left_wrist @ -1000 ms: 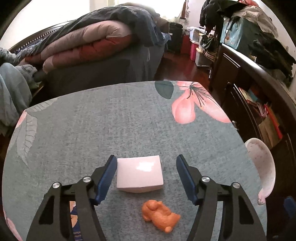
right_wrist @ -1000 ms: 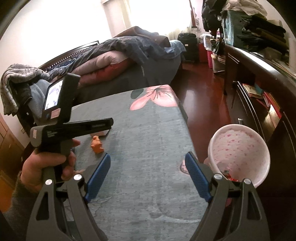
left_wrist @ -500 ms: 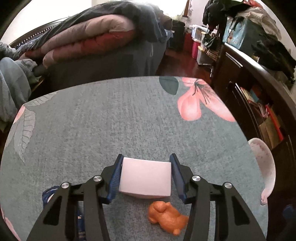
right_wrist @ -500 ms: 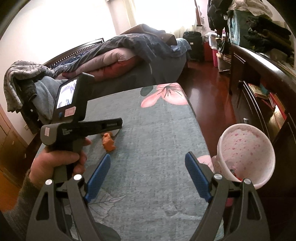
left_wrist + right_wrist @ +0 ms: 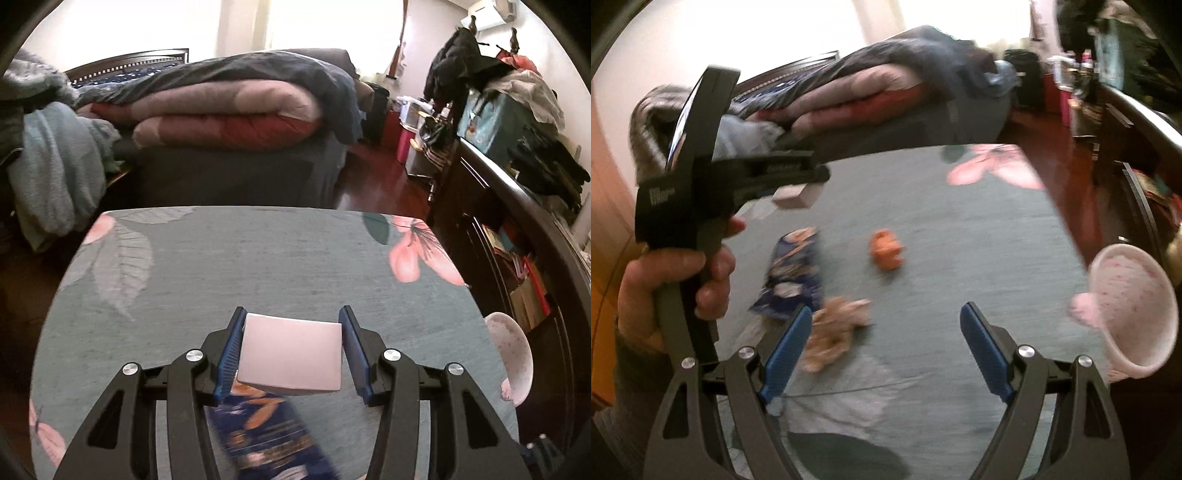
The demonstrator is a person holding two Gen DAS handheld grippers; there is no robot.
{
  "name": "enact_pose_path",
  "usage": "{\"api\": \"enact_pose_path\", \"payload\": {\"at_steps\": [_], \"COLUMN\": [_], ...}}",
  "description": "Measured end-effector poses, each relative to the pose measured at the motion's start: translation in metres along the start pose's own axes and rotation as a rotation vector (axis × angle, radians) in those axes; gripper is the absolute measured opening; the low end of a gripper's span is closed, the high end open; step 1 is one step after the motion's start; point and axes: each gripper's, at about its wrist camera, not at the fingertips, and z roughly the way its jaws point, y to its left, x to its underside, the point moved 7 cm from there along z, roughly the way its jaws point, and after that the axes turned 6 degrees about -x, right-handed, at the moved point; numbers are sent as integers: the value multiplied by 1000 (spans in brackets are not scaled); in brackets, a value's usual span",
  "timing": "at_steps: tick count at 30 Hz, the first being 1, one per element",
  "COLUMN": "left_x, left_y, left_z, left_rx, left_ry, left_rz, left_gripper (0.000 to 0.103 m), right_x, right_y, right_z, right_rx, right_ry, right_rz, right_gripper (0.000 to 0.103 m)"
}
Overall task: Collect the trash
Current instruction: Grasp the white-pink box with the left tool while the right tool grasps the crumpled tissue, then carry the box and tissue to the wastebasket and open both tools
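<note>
My left gripper [image 5: 291, 347] is shut on a pale pink box [image 5: 290, 357] and holds it lifted above the table; the box also shows in the right wrist view [image 5: 794, 196] under the left gripper [image 5: 812, 175]. A blue snack wrapper [image 5: 266, 435] lies below the box, also visible in the right wrist view [image 5: 792, 275]. An orange toy figure [image 5: 886, 253] and a crumpled tan scrap [image 5: 833, 332] lie on the table. My right gripper [image 5: 886, 343] is open and empty above the table, near the tan scrap. A pink speckled bin [image 5: 1134, 310] stands off the table's right edge.
The table has a grey-green floral cloth [image 5: 258, 266]. A bed with folded quilts [image 5: 229, 110] stands beyond it. A dark cabinet with clothes [image 5: 517, 177] runs along the right. The bin also shows at the right in the left wrist view [image 5: 511, 363].
My left gripper closed on the pink box and lifted it off the table, uncovering the blue wrapper. My right gripper swung left and down toward the trash on the table.
</note>
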Motion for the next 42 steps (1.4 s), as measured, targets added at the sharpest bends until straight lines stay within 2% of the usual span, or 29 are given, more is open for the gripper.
{"api": "enact_pose_path", "payload": {"at_steps": [4,5,6,8,11,12,13,15,33,42], "left_x": [5,7,9,11,14,15,16,17,20,16], "left_y": [18,21,26,32,40,43,45,48,48,35], "left_z": [-4,-4,-4,-4,-4,-4,-4,-4,-37,-55], "left_rx": [-7,-7,-6,-3,0,-3,-4,-3,-5,7], "left_ry": [2,3,5,10,15,17,17,19,-22,-53], "left_rz": [-15,-19,-25,-33,-46,-51,-55,-61,-64,-44], "left_gripper": [51,51,51,51,51,51,51,51,51,51], "right_x": [5,6,7,10,11,11,11,12,14,12], "right_y": [19,21,22,23,23,24,25,26,27,19], "right_z": [24,32,39,51,57,57,59,59,11,-14], "right_rx": [-29,-37,-42,-38,-8,1,0,-4,17,35], "right_ry": [39,57,77,113,114,116,121,123,47,-1], "right_rz": [-24,-21,-19,-15,-29,-39,-43,-47,-56,-37], "right_gripper": [83,77,68,60,47,35,30,27,25,25]}}
